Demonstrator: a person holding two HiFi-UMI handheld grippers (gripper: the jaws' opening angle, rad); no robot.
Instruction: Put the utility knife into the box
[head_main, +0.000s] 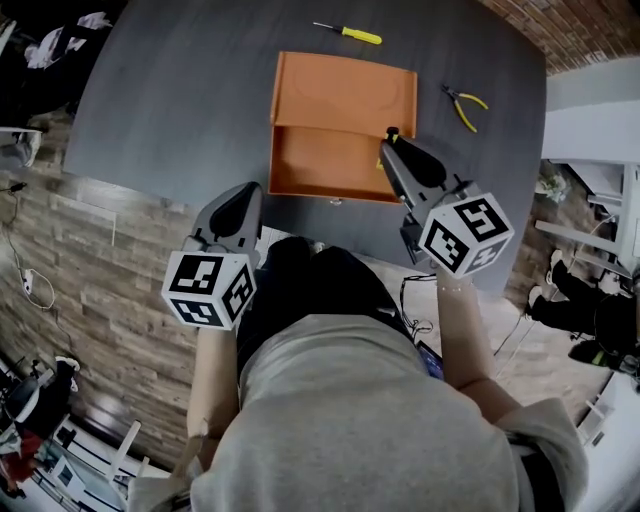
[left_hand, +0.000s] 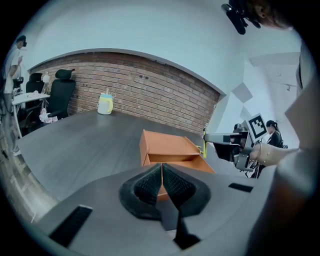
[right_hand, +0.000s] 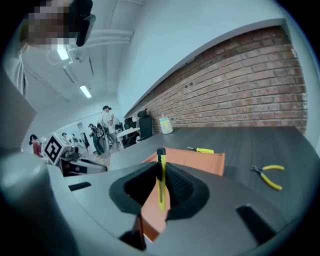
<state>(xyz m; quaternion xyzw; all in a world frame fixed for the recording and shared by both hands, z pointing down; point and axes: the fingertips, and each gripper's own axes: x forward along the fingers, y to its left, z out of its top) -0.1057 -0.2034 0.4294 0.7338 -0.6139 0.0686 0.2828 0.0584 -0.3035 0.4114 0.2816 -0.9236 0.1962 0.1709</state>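
An open orange box (head_main: 340, 120) lies on the dark table, its lid folded back on the far side. My right gripper (head_main: 392, 142) hovers over the box's right near corner, shut on a yellow-and-black utility knife (right_hand: 161, 180). The knife stands upright between the pads, its black tip (head_main: 392, 132) sticking out past them. The left gripper view also shows the knife (left_hand: 204, 145) beside the box (left_hand: 172, 150). My left gripper (head_main: 245, 195) hangs at the table's near edge, left of the box. Its jaws are shut with nothing in them (left_hand: 161, 175).
A yellow-handled screwdriver (head_main: 350, 33) lies beyond the box, and yellow pliers (head_main: 465, 105) lie to its right. A cup (left_hand: 105, 104) stands at the table's far end, near office chairs (left_hand: 60, 95). People stand in the background of the room.
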